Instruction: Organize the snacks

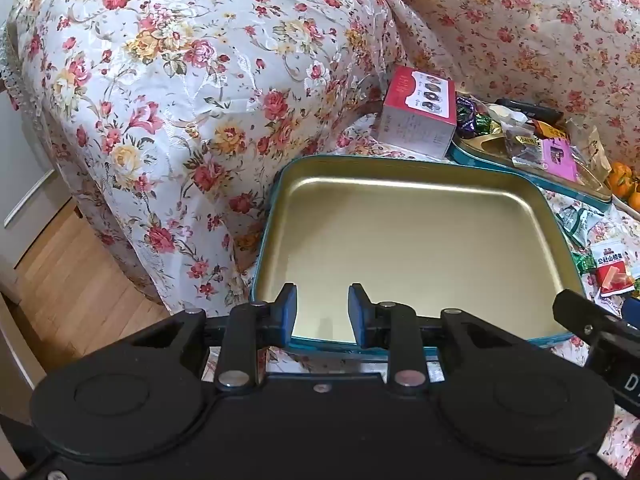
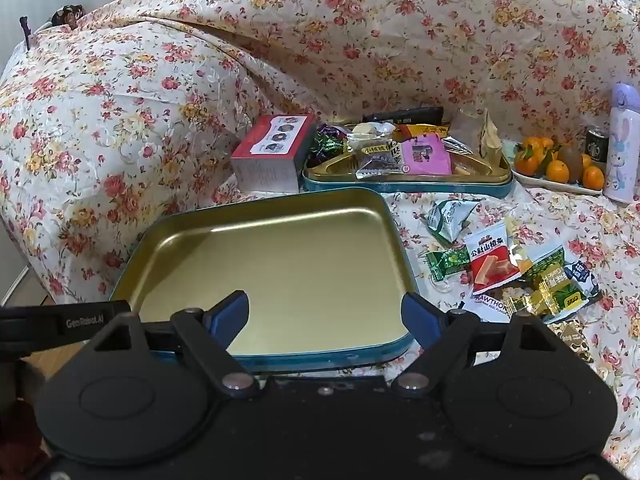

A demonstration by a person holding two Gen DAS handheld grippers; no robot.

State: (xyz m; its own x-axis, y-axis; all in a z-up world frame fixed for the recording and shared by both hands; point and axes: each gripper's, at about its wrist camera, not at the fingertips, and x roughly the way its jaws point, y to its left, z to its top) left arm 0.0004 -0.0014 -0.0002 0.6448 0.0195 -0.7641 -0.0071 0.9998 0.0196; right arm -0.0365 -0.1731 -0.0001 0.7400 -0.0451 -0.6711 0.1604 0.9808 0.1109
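An empty gold-lined tin tray with a teal rim (image 1: 400, 240) (image 2: 280, 264) lies on a flowered sofa cover. My left gripper (image 1: 322, 308) hovers over the tray's near edge, its blue pads a narrow gap apart with nothing between them. My right gripper (image 2: 324, 312) stands wide open over the same near edge, holding nothing. Loose snack packets lie to the right of the tray: a red hawthorn packet (image 2: 492, 260) (image 1: 612, 272), a green candy (image 2: 446, 262) and a white-green pouch (image 2: 450, 218). A second teal tin (image 2: 400, 188) (image 1: 560, 190) behind holds several wrapped snacks.
A red-and-white box (image 2: 272, 152) (image 1: 416, 116) stands left of the far tin. A plate of oranges (image 2: 556, 164), a dark can (image 2: 596, 144) and a lilac bottle (image 2: 622, 144) sit at far right. The sofa arm rises left; wooden floor (image 1: 60, 272) lies beyond.
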